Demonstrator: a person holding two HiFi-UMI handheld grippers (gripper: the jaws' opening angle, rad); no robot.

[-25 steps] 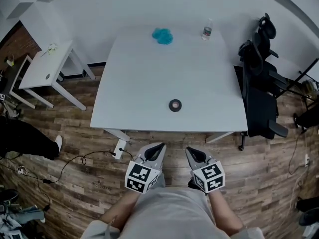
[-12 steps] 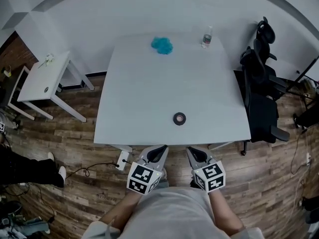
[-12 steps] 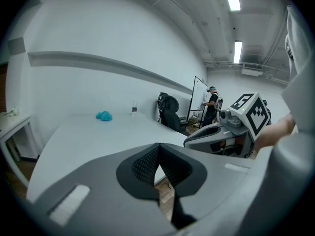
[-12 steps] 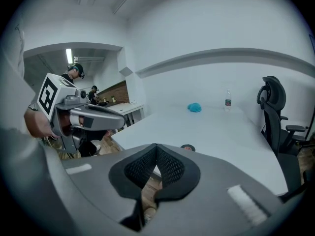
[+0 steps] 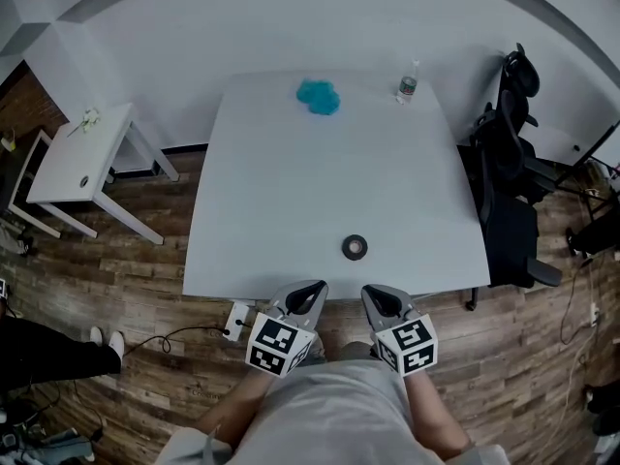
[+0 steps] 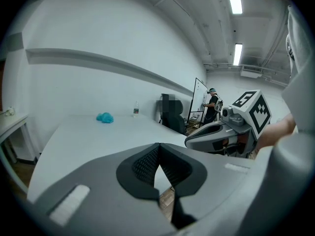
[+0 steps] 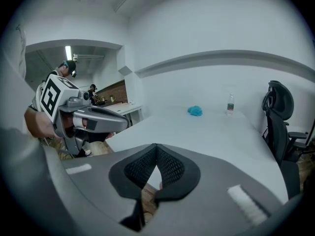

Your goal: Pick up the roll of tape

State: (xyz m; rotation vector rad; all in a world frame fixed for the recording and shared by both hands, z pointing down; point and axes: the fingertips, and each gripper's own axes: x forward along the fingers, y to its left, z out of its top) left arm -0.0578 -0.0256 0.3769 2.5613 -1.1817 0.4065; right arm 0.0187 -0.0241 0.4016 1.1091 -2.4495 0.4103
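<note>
The roll of tape (image 5: pixel 355 247), a small dark ring, lies flat on the white table (image 5: pixel 291 182) near its front edge. My left gripper (image 5: pixel 312 290) and right gripper (image 5: pixel 373 295) hover side by side just short of that edge, both shut with nothing between the jaws. The tape sits a short way beyond them, closer to the right gripper. In the left gripper view the left gripper (image 6: pixel 158 157) has its pads meeting, with the right gripper (image 6: pixel 216 132) beside it. The right gripper (image 7: pixel 156 157) looks the same in its own view; the tape is hidden there.
A blue cloth (image 5: pixel 318 96) and a water bottle (image 5: pixel 407 83) stand at the table's far edge. A black office chair (image 5: pixel 509 177) is at the table's right, a small white side table (image 5: pixel 82 153) at its left. A cable and power strip (image 5: pixel 232 320) lie on the wood floor.
Both grippers have come forward to the table's front edge; the table and tape sit lower in the head view, nearer the jaws. Both stay shut.
</note>
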